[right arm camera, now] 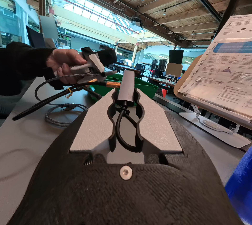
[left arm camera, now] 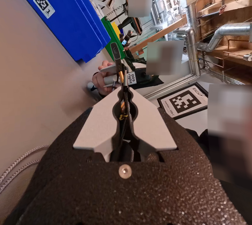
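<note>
My right gripper point(right arm camera: 126, 91) is shut on a grey hub point(right arm camera: 127, 82) and holds it above the table, its short black lead looped between the fingers. A black cable's copper plug point(right arm camera: 113, 84) sits in the hub's left side. My left gripper point(left arm camera: 124, 88) is shut on a braided grey cable point(left arm camera: 128, 109), whose silver plug point(left arm camera: 125, 80) sticks out past the fingertips. In the right wrist view the left gripper point(right arm camera: 102, 74), held by a hand, points this plug point(right arm camera: 111, 72) at the hub, a little short of it. The hub point(left arm camera: 115, 50) and right gripper point(left arm camera: 113, 73) show ahead in the left wrist view.
A blue bin point(left arm camera: 61, 13) and a green bin point(right arm camera: 143, 86) stand on the grey table point(right arm camera: 34, 143). More braided cable lies coiled point(right arm camera: 58, 118) at the left. A document stand with a printed page point(right arm camera: 218, 75) is at the right. A framed marker sign point(left arm camera: 182, 102) stands nearby. There is about 7 cm between the tips of the two grippers.
</note>
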A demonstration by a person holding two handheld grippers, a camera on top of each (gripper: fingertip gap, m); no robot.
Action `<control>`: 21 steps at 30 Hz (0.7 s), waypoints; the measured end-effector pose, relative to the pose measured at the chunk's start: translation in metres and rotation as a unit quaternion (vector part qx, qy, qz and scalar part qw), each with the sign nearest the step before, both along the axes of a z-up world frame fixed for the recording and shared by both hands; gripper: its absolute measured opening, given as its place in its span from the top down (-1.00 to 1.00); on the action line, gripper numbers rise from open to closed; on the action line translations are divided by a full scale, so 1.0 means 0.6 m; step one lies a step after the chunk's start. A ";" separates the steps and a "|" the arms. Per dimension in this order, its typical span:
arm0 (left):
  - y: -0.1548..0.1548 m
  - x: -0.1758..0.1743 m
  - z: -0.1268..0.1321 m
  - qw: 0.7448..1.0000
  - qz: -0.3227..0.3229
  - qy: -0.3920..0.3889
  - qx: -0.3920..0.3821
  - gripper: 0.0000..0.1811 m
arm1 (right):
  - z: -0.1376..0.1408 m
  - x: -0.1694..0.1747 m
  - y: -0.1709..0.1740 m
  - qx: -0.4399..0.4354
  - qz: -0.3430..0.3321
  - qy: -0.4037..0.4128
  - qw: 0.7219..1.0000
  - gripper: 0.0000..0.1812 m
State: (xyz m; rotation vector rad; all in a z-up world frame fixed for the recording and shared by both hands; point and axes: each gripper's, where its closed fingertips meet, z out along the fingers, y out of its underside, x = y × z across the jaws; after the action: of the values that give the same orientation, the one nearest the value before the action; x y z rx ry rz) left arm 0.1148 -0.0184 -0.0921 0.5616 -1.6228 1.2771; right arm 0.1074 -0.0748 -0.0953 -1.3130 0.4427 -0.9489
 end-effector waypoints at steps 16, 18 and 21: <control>-0.005 0.006 -0.026 0.999 0.019 0.017 0.026 0.98 | -0.008 -0.002 0.015 -0.049 -0.010 -0.015 0.999 0.74; -0.004 0.012 -0.022 0.999 0.030 0.029 0.019 0.98 | -0.008 -0.007 0.025 -0.056 0.005 -0.021 0.998 0.74; -0.003 0.009 -0.028 0.999 0.024 0.030 0.021 0.97 | -0.011 0.000 0.026 -0.069 -0.021 -0.025 0.997 0.74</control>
State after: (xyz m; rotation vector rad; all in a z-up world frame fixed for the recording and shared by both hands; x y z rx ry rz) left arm 0.1204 -0.0205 -0.1087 0.6619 -1.5982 1.2526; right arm 0.1077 -0.0589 -0.1017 -1.4063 0.3719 -1.0607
